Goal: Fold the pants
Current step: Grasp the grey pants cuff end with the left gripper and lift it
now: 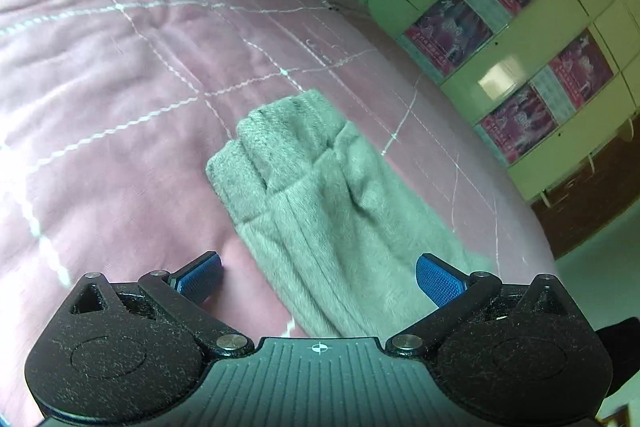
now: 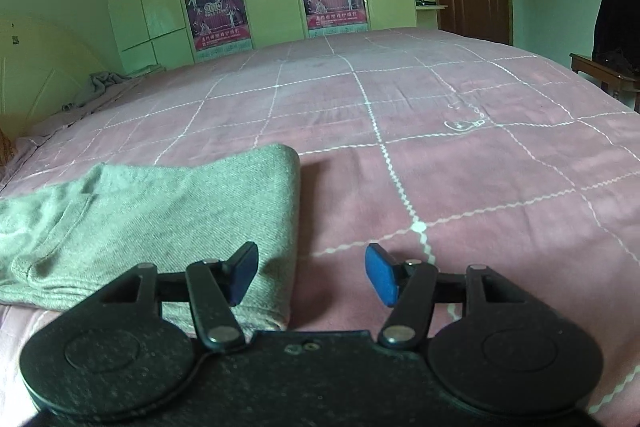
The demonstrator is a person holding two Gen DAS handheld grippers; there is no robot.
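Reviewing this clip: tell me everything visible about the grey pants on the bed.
The grey pants are soft, fuzzy knit fabric, already folded into a long layered bundle with rounded fold edges, lying flat on the pink checked bedspread. Only the bedspread visibly touches them. The left tongs hang wide open above one end. The right tongs are open over the other end's edge, with no pad seen pressing the cloth.

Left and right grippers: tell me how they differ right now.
The left gripper has its jaws spread wide; the right gripper has them narrower. The left gripper straddles the pants along their length; the right gripper sits at the pants' folded edge, one finger over cloth, the other over the bedspread. Shared: both are open, grip nothing and have blue pads.
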